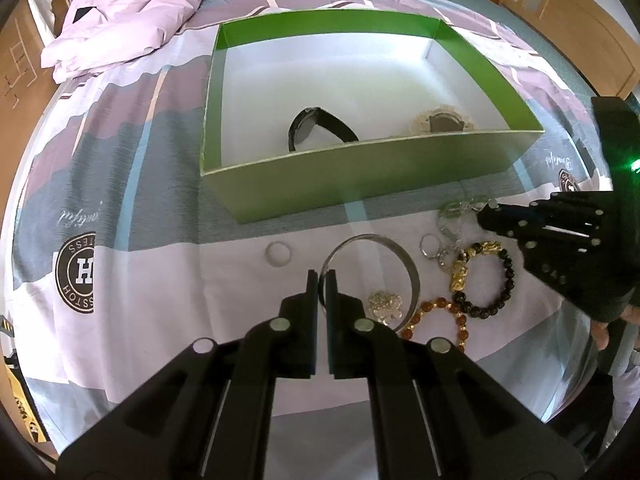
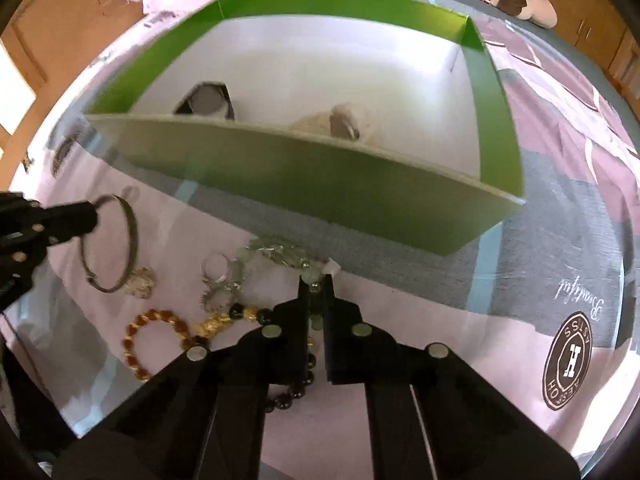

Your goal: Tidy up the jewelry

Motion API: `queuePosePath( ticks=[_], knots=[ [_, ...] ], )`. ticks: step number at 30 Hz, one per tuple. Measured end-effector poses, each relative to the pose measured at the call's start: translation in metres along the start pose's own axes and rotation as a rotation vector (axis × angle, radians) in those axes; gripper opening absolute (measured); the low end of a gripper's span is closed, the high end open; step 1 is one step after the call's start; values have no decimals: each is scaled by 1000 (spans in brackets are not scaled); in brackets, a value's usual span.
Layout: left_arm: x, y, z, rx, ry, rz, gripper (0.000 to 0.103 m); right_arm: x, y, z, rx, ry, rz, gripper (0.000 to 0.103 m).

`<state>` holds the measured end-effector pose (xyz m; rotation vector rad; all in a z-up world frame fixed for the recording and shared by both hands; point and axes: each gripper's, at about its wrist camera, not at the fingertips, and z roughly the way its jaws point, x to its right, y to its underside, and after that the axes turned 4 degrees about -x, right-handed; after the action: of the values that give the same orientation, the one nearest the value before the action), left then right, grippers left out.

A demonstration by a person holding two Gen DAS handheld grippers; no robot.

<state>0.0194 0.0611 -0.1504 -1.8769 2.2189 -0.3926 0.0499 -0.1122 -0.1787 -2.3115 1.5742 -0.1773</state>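
Left gripper: pinched on the silver bangle, which lies on the bedsheet before the green box; a thin rim may slip out.
Right gripper: clamped on the pale-green bead bracelet; lifting could drag the tangled rings and black-and-gold bead bracelet along.
Box: watch already inside.

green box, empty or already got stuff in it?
Not empty. The green box holds a black watch and a beaded piece on its white floor; the other jewelry lies outside it.
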Motion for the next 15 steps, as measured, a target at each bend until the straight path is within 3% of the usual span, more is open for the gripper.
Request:
queuePosePath(
  ticks=[11,15],
  knots=[
    [-7,-31,-55,145,43,-42,3,6,-19,-96,251,-48,31,6],
    [-8,-50,-68,213,17,-56,3,19,-38,-110,317,-33,65,6]
  ],
)
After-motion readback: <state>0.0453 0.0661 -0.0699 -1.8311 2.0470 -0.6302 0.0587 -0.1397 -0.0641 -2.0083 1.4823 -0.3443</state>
